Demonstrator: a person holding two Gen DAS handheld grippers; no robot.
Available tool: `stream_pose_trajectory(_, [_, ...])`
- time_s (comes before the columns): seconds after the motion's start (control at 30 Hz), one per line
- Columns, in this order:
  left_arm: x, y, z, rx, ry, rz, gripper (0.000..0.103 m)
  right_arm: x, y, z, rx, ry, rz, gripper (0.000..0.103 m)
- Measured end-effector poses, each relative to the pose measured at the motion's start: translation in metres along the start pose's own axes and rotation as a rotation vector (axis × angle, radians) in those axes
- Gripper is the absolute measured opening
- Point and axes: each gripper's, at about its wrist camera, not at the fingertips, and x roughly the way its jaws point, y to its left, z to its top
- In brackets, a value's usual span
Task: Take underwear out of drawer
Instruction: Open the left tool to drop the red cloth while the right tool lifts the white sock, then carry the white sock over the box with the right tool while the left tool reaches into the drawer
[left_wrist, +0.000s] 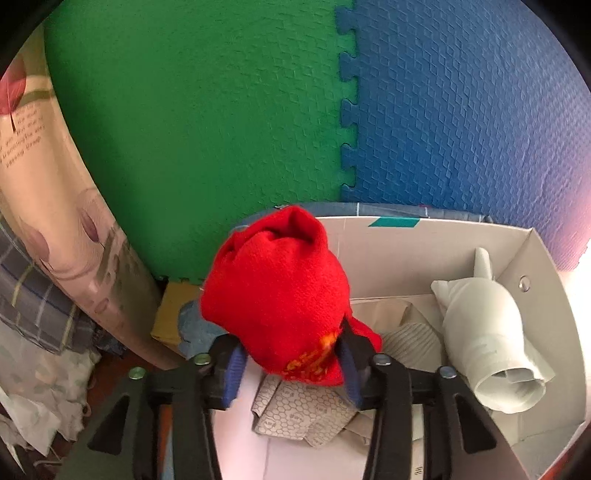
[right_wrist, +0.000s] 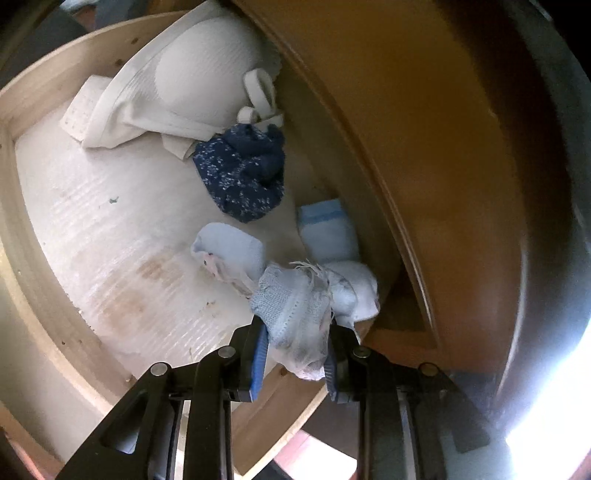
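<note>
**Both grippers clamped on garments, one over the box and one over the drawer**

In the left wrist view, the left gripper (left_wrist: 291, 350) has its jaws pressed onto a red knitted garment (left_wrist: 277, 295) with orange lettering near its lower edge. The bundle rises upright from between the blue pads, above the near left corner of a white cardboard box (left_wrist: 535, 258). Inside the box, to the right, lies a rolled pale grey-white garment (left_wrist: 487, 332), and patterned paper (left_wrist: 303, 413) lies on the box floor just beyond the fingers. Behind the box stand a green foam mat (left_wrist: 203, 129) on the left and a blue foam mat (left_wrist: 461, 110) on the right, joined by interlocking teeth. A floral fabric (left_wrist: 55, 221) curves along the far left edge.

In the right wrist view, the right gripper (right_wrist: 295, 354) pinches a pale blue and white underwear bundle (right_wrist: 295, 314) over the near rim of the wooden drawer (right_wrist: 44, 92). On the drawer floor there are a white bra (right_wrist: 177, 74) at the far end, a dark blue speckled garment (right_wrist: 243, 173) in the middle, and two light blue folded pieces (right_wrist: 232, 247) (right_wrist: 325, 232) near the held bundle. The brown cabinet front (right_wrist: 424, 147) fills the right side
</note>
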Motion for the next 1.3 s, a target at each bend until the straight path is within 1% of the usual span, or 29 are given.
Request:
stream_pose_trajectory(0.1, [-0.007, 0.006, 0.000, -0.042, -0.028, -0.066, 0.049, -0.003, -0.006, -0.003, 0.040, 0.003, 0.016, 0.023])
stream_pose_trajectory(0.17, [-0.020, 0.007, 0.005, -0.043, -0.091, -0.084, 0.049, -0.004, -0.008, -0.006, 0.068, 0.004, 0.021, 0.023])
stream_pose_trajectory(0.2, [-0.028, 0.005, 0.007, -0.033, -0.132, -0.095, 0.049, -0.005, -0.009, -0.007, 0.080, 0.004, 0.025, 0.023])
stream_pose_trajectory(0.23, [-0.040, 0.001, 0.009, -0.004, -0.189, -0.125, 0.049, -0.006, -0.010, -0.008, 0.088, 0.006, 0.028, 0.023])
stream_pose_trajectory(0.3, [-0.058, -0.006, 0.010, 0.065, -0.243, -0.173, 0.049, 0.004, -0.010, -0.014, 0.097, 0.003, 0.028, 0.023])
stream_pose_trajectory(0.33, [-0.066, -0.006, 0.010, 0.075, -0.267, -0.171, 0.049, 0.005, -0.011, -0.014, 0.103, -0.001, 0.028, 0.023])
stream_pose_trajectory(0.4, [-0.080, -0.001, 0.006, 0.063, -0.310, -0.125, 0.049, 0.004, -0.013, -0.015, 0.118, -0.004, 0.028, 0.024])
stream_pose_trajectory(0.47, [-0.093, 0.003, 0.000, 0.068, -0.351, -0.127, 0.050, 0.001, -0.017, -0.016, 0.129, -0.008, 0.027, 0.024])
stream_pose_trajectory(0.5, [-0.099, 0.004, -0.005, 0.081, -0.364, -0.113, 0.050, -0.004, -0.019, -0.015, 0.133, -0.010, 0.029, 0.024])
stream_pose_trajectory(0.53, [-0.104, 0.006, -0.009, 0.095, -0.367, -0.105, 0.051, -0.005, -0.017, -0.015, 0.137, -0.013, 0.031, 0.024])
stream_pose_trajectory(0.63, [-0.116, 0.008, -0.029, 0.131, -0.384, -0.120, 0.052, -0.020, -0.015, -0.020, 0.146, -0.020, 0.039, 0.024])
stream_pose_trajectory(0.73, [-0.122, 0.009, -0.046, 0.170, -0.418, -0.108, 0.053, -0.028, -0.015, -0.024, 0.144, -0.018, 0.043, 0.024])
stream_pose_trajectory(0.8, [-0.123, 0.009, -0.052, 0.180, -0.425, -0.103, 0.053, -0.031, -0.013, -0.028, 0.145, -0.017, 0.048, 0.024])
stream_pose_trajectory(0.87, [-0.122, 0.012, -0.055, 0.172, -0.423, -0.102, 0.053, -0.034, -0.013, -0.031, 0.152, -0.018, 0.052, 0.024])
stream_pose_trajectory(0.93, [-0.122, 0.017, -0.059, 0.154, -0.425, -0.119, 0.053, -0.040, -0.015, -0.034, 0.165, -0.024, 0.055, 0.024])
stream_pose_trajectory(1.0, [-0.123, 0.023, -0.067, 0.144, -0.438, -0.120, 0.053, -0.049, -0.019, -0.038, 0.196, -0.042, 0.060, 0.024])
stream_pose_trajectory(1.07, [-0.125, 0.031, -0.082, 0.137, -0.459, -0.113, 0.053, -0.059, -0.025, -0.044, 0.231, -0.058, 0.067, 0.024])
stream_pose_trajectory(1.17, [-0.124, 0.040, -0.105, 0.123, -0.460, -0.104, 0.053, -0.068, -0.030, -0.053, 0.267, -0.061, 0.083, 0.024])
stream_pose_trajectory(1.2, [-0.123, 0.045, -0.117, 0.115, -0.452, -0.103, 0.054, -0.072, -0.030, -0.056, 0.273, -0.062, 0.084, 0.024])
stream_pose_trajectory(1.3, [-0.128, 0.058, -0.149, 0.078, -0.461, -0.100, 0.054, -0.083, -0.033, -0.063, 0.294, -0.069, 0.104, 0.024])
